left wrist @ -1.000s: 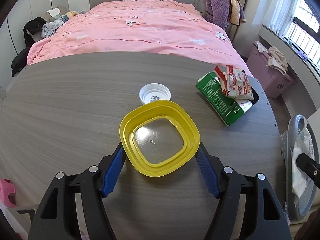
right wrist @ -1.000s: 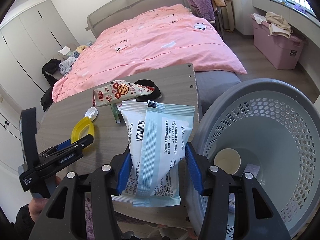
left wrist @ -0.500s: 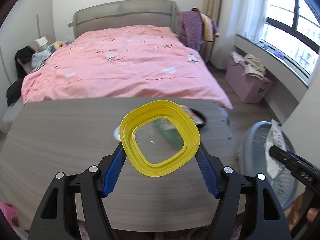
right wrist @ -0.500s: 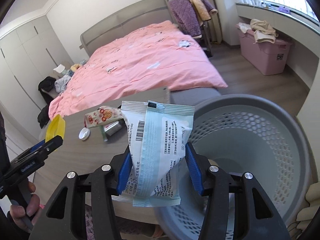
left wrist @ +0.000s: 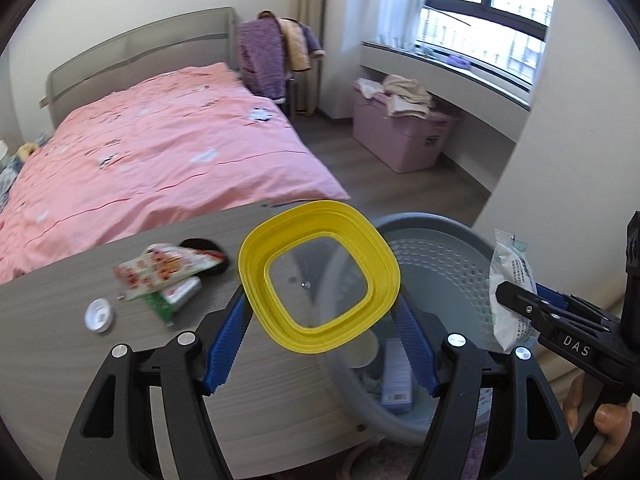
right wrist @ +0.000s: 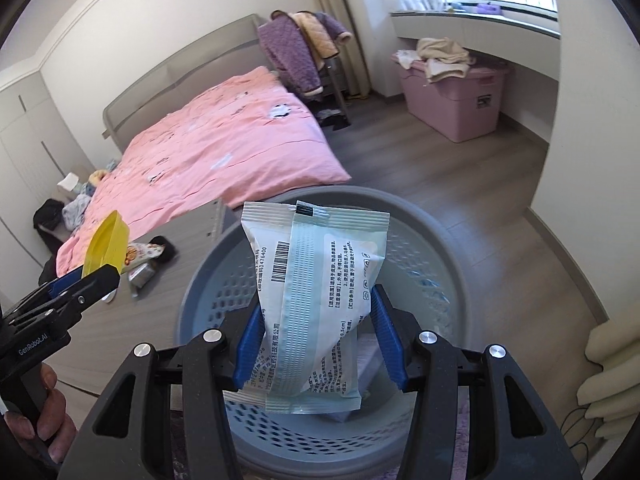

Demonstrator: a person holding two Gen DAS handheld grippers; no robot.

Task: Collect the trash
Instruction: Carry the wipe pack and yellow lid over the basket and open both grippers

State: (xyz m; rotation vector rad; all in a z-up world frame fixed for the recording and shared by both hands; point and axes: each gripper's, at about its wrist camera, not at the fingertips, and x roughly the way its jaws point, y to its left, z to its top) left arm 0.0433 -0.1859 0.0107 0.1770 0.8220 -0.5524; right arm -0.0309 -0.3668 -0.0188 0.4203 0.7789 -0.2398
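I have both loads up at the grey laundry-style basket (right wrist: 404,216) serving as the bin. My right gripper (right wrist: 318,340) pinches a pale blue sealed packet (right wrist: 316,280) directly above the basket's mouth, ready to drop by my reckoning. My left gripper (left wrist: 320,336) clamps a yellow-rimmed clear lid (left wrist: 320,280), which hangs over the basket's rim on the side nearest the surface (left wrist: 60,344).

Some trash is already inside the basket: a pale cup (left wrist: 366,350) and a small box (left wrist: 396,380) lie at its bottom. I judge the job past its start but not near its end. On the surface beside the basket remain a red-and-white snack wrapper (left wrist: 160,268) lying on a green carton (left wrist: 168,300), a white cap (left wrist: 99,315), and a dark object (left wrist: 202,246) behind the wrapper.

That dark object I cannot identify. The packet blocks much of the basket floor in the right wrist view, so its full contents stay unknown.
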